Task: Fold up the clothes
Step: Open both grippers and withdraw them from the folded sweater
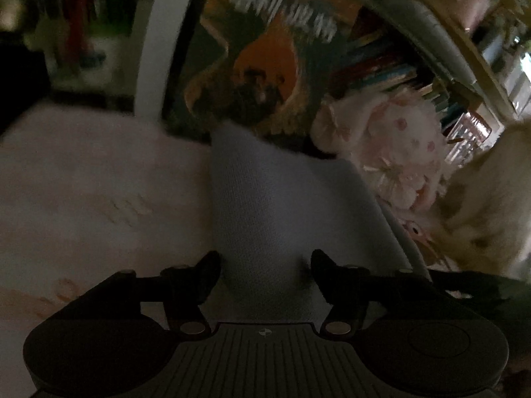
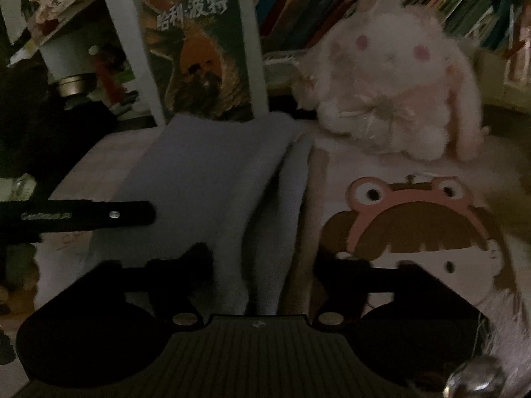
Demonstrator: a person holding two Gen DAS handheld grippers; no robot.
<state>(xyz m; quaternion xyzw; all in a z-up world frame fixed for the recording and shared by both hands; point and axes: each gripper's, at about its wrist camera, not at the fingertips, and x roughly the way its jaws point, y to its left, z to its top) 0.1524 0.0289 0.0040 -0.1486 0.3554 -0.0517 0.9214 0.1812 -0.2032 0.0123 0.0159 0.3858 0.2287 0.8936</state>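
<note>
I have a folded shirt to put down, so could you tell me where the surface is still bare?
The pale sheet left of the grey cloth is bare as far as the white post. Right of the cloth it is crowded: the plush bunny, the cartoon cushion, with books behind.

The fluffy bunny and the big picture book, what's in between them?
In the right wrist view, a white post stands between the book and the bunny, with a row of shelved books behind the gap.

Plush rabbit (image 2: pixel 391 89) and book (image 2: pixel 199 56) seemingly block the far side.
</note>
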